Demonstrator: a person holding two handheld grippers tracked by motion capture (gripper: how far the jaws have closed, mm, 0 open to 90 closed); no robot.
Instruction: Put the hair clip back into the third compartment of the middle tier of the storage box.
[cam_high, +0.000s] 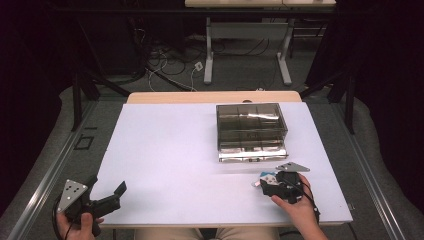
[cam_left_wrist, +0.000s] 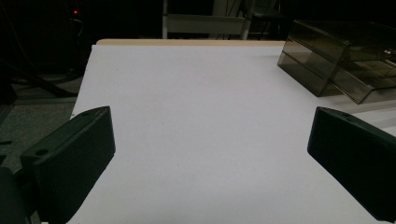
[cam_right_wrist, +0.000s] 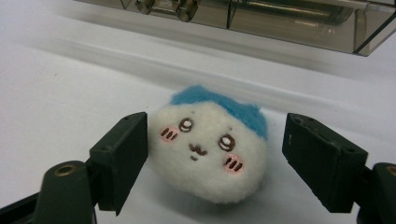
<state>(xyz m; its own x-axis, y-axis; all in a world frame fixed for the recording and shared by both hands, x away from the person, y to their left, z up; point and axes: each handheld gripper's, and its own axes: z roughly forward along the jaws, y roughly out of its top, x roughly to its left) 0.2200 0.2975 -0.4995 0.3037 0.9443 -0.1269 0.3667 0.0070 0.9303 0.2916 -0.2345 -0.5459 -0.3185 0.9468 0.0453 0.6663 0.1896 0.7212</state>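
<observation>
Right gripper view: white plush toy (cam_right_wrist: 210, 154), blue tuft, pink cheeks, between spread right tool (cam_right_wrist: 215, 161).

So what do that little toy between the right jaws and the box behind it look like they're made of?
Plush toy: soft fuzzy fabric, matte, white with a blue top; fibres show at its outline, and the face looks stitched. Box: probably smoky see-through hard plastic, glossy; inner dividers show through the walls, which catch reflections.

You find the small white-and-blue plush toy (cam_right_wrist: 212, 151) on the white table (cam_high: 175, 150), between the right gripper (cam_right_wrist: 215, 163) jaws, just before the smoky transparent plastic drawer box (cam_high: 251, 131); the left gripper (cam_high: 112, 195) sits far left.
</observation>
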